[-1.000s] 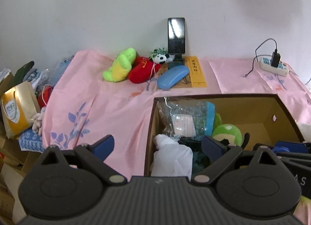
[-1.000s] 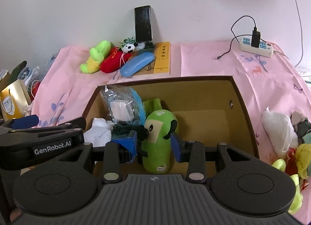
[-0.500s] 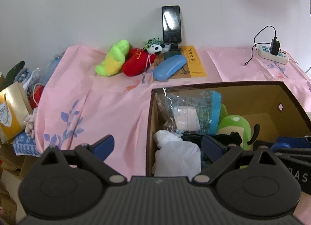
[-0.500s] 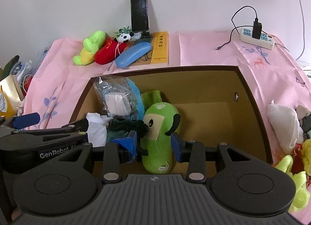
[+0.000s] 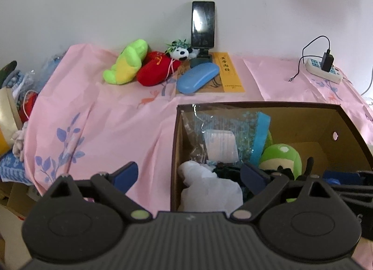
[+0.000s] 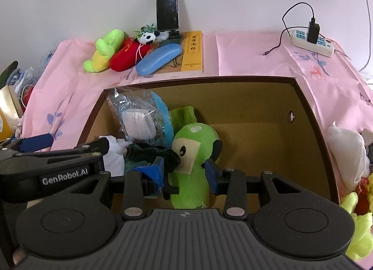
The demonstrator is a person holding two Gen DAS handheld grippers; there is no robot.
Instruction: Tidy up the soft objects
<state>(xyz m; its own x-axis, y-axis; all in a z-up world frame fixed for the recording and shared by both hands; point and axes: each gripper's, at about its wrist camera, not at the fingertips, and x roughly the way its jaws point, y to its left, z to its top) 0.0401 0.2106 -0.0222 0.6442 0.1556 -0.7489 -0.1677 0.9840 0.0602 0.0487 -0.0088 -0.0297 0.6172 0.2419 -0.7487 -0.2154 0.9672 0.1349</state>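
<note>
A brown cardboard box (image 6: 307, 116) holds a green plush toy (image 6: 195, 153), a clear plastic bag (image 6: 137, 116), a white cloth (image 6: 114, 155) and a dark cloth. My right gripper (image 6: 184, 169) is shut on the green plush toy inside the box. My left gripper (image 5: 190, 173) is open and empty, straddling the box's left wall (image 5: 174, 153); it also shows in the right wrist view (image 6: 70, 144). The green plush also shows in the left wrist view (image 5: 282, 158). More soft items (image 6: 347, 153) lie right of the box.
On the pink cloth (image 5: 105, 118) at the back lie a green-yellow plush (image 5: 128, 64), a red plush (image 5: 156, 71), a small panda (image 5: 180, 51), a blue case (image 5: 198, 77), a yellow book and an upright phone (image 5: 202, 25). A power strip (image 5: 324, 71) sits at the back right. Bags crowd the left edge.
Both gripper views have moved forward and down toward the box. The green plush sits lower in the box, still between the right fingers. The left gripper stays open.
</note>
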